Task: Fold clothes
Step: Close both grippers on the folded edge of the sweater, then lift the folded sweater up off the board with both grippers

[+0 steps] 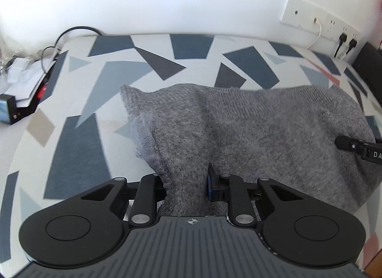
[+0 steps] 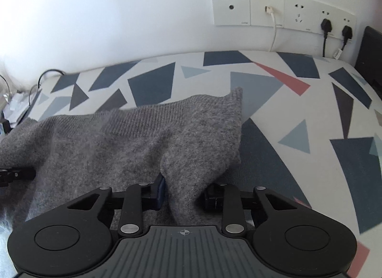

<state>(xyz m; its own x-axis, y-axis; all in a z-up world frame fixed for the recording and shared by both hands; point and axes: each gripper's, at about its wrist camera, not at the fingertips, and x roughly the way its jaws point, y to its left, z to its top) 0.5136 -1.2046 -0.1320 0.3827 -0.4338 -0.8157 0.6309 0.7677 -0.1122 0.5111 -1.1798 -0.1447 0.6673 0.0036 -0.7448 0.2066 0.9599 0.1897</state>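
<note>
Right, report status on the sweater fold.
Left gripper and right gripper both clamped on grey sweater. Near edge lifted off patterned cloth. Nothing in the way.

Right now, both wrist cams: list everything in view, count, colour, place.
sweater: one, grey knit, on the patterned surface, near edge pinched at two spots
patterned surface: one, white with navy, grey and pink shapes, under the sweater
wall socket plates: one row, white, on the wall at the back right
black plugs: two, in the right-hand sockets
white cable: one, hanging from a socket plate
clutter with black cables: white and black, far left edge, too blurred to identify
left gripper: black, shut on the sweater
right gripper: black, shut on the sweater
</note>
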